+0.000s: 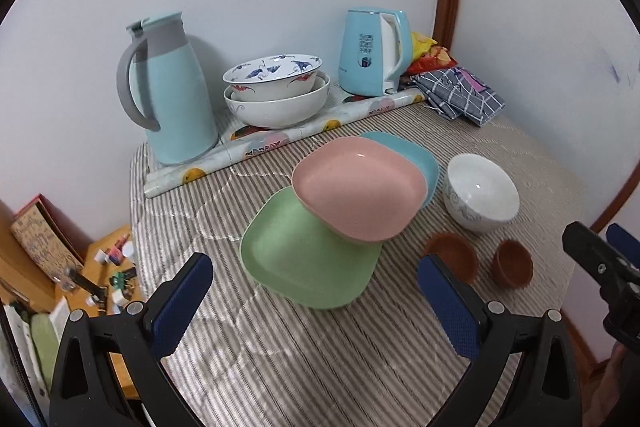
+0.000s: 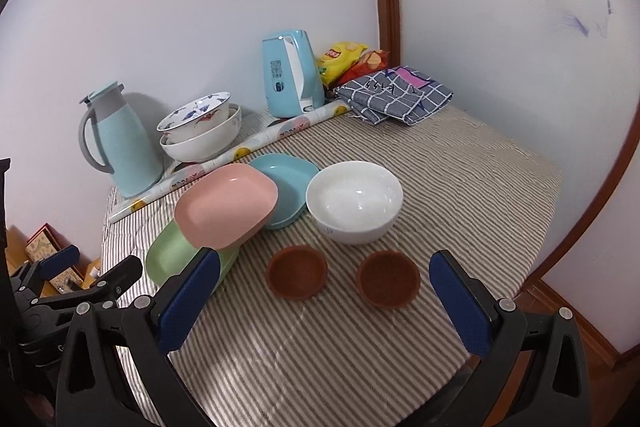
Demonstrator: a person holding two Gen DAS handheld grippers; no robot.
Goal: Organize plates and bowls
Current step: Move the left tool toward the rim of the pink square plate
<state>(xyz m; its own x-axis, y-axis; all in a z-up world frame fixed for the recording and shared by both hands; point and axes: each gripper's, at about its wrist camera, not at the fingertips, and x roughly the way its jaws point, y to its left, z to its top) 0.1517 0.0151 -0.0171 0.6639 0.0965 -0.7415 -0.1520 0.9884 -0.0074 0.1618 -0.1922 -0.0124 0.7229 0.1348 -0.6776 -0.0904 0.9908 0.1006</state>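
Both the left gripper point(image 1: 314, 307) and the right gripper point(image 2: 324, 301) are being held with jaws spread wide, nothing being gripped or touched. The pink plate point(image 1: 358, 187) is being propped, tilted, on the green plate point(image 1: 304, 259) and blue plate point(image 1: 416, 157). Right of them, a white bowl point(image 2: 354, 201) and two brown bowls point(image 2: 297, 277) are being carried by the striped tablecloth point(image 2: 320, 355), the brown ones nearest.
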